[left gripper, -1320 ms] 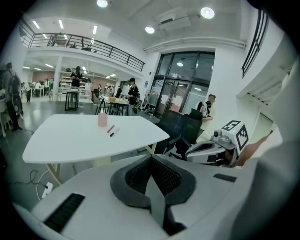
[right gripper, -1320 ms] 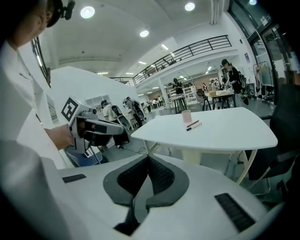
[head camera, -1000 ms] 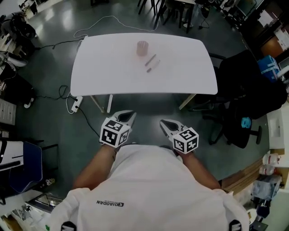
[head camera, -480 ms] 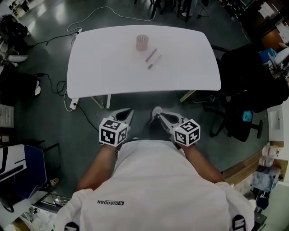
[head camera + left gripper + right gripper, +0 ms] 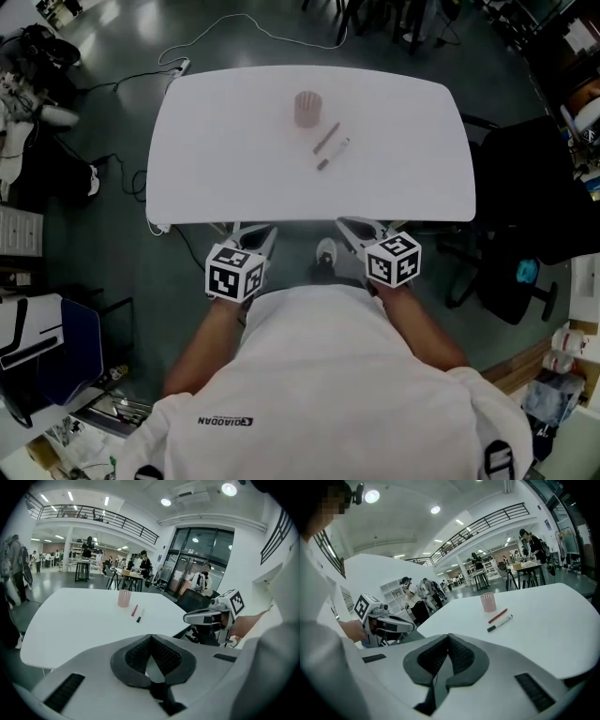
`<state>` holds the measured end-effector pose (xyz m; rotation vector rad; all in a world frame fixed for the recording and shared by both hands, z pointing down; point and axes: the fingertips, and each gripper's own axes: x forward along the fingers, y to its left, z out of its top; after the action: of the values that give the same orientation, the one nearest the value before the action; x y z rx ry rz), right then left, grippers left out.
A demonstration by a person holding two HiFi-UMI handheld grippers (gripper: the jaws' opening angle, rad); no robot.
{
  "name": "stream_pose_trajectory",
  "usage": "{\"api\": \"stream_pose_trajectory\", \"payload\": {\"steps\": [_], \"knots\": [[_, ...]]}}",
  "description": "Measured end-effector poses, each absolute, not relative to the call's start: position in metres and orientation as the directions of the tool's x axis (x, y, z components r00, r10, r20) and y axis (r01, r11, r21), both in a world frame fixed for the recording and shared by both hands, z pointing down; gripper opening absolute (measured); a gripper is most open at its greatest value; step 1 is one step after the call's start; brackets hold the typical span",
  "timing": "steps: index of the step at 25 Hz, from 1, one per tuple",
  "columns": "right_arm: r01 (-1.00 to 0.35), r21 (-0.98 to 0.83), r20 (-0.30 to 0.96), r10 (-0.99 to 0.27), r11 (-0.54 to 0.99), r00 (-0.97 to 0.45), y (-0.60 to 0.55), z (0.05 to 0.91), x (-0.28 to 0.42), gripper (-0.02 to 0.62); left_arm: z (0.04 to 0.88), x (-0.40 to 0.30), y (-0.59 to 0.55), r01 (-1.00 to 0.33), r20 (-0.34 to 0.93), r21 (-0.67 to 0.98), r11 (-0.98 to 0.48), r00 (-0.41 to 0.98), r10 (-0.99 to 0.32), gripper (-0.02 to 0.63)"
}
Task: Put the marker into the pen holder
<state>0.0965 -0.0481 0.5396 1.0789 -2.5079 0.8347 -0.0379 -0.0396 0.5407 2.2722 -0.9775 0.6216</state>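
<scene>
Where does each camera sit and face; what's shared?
Head view: on the head, steeply down at the table; shirt, left hand-held gripper and right hand-held gripper show.
Left gripper view: along its shut jaws across the table; right hand-held gripper shows.
Right gripper view: likewise; left hand-held gripper shows.
All share pen holder, red marker.

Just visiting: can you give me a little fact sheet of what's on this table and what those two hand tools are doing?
Table: white, rounded
Pen holder: pink, upright
Red marker: lying flat near holder
White marker: dark cap, lying alongside red one
Left gripper: shut, empty, at table's near edge
Right gripper: shut, empty, at near edge
</scene>
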Motion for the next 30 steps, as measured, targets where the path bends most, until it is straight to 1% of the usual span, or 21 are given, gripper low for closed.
{"api": "stream_pose_trajectory", "payload": {"steps": [3, 7, 11, 15, 21, 26, 30], "knots": [[-0.728, -0.396, 0.469, -0.558, 0.559, -0.684, -0.084, 0.542, 0.111, 0.018, 0.539, -0.028, -0.078, -0.779, 0.614, 0.310, -0.546, 0.602, -0.510, 0.026], [-0.723, -0.426, 0.482, -0.540, 0.544, -0.690, -0.122, 0.553, 0.138, 0.018, 0.538, -0.001, -0.120, -0.784, 0.610, 0.336, -0.521, 0.603, -0.514, 0.026], [-0.711, -0.436, 0.487, -0.519, 0.552, -0.702, -0.158, 0.560, 0.160, 0.018, 0.547, 0.020, -0.147, -0.793, 0.640, 0.325, -0.515, 0.585, -0.498, 0.026], [-0.691, -0.448, 0.493, -0.488, 0.567, -0.720, -0.192, 0.578, 0.173, 0.018, 0.558, 0.026, -0.174, -0.821, 0.667, 0.304, -0.483, 0.545, -0.507, 0.026], [-0.684, -0.452, 0.526, -0.448, 0.573, -0.723, -0.227, 0.606, 0.178, 0.018, 0.562, 0.014, -0.197, -0.858, 0.690, 0.286, -0.427, 0.494, -0.529, 0.026], [-0.691, -0.454, 0.565, -0.417, 0.563, -0.712, -0.234, 0.620, 0.154, 0.018, 0.567, -0.020, -0.205, -0.867, 0.711, 0.287, -0.408, 0.478, -0.516, 0.026], [-0.731, -0.432, 0.611, -0.425, 0.528, -0.668, -0.237, 0.633, 0.135, 0.018, 0.567, -0.036, -0.217, -0.839, 0.715, 0.293, -0.458, 0.511, -0.478, 0.026]]}}
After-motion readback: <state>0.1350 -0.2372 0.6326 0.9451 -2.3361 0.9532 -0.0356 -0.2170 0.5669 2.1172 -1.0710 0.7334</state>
